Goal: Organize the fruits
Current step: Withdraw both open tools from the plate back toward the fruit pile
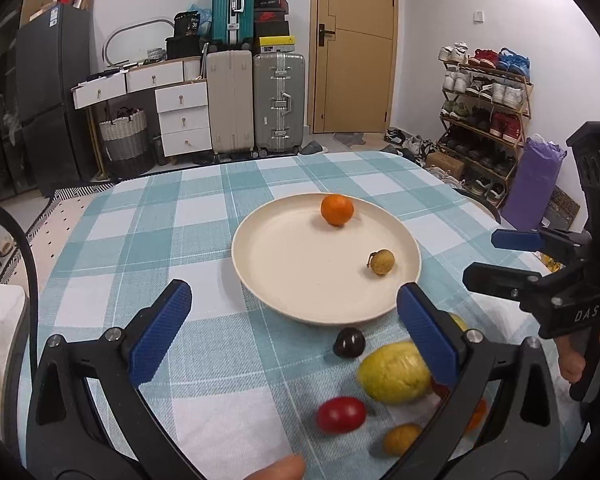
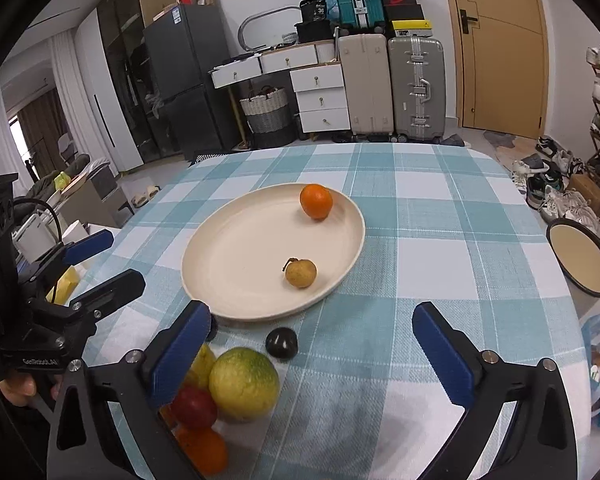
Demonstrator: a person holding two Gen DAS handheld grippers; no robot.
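Both claws stand spread wide with nothing between their blue pads. Seen from the left wrist view, the left claw (image 1: pixel 294 332) fills the lower half of the frame, hanging over the near edge of the cream plate (image 1: pixel 284 280), while the right claw (image 1: pixel 496 256) enters from the right edge. In the right wrist view, the right claw (image 2: pixel 312 344) sits low in the frame over the checked table (image 2: pixel 440 216).

On the plate, an orange tangerine (image 1: pixel 337 209) rests near the far rim at centre frame, and a small tan longan (image 1: pixel 381 262) with its stem lies towards the right rim. Neither touches the other.

Off the plate, in the lower right of the left wrist view, a loose heap is still waiting: a dark round fruit (image 1: pixel 349 343) just beside the plate's near rim, a large yellow-green fruit (image 1: pixel 394 372) behind the left claw's right finger, a red tomato-like fruit (image 1: pixel 341 415) and a small yellow fruit (image 1: pixel 401 439) lower down. The right wrist view also shows another orange fruit (image 2: pixel 204 450) at the bottom of the heap.

I judge the work to be between placements: two fruits are on the plate and both claws are empty. The next move calls for choosing one fruit from the heap; the dark one looks easiest, standing free of its neighbours. The round fruits may roll if nudged, so the pads should straddle the fruit squarely before pressing in.
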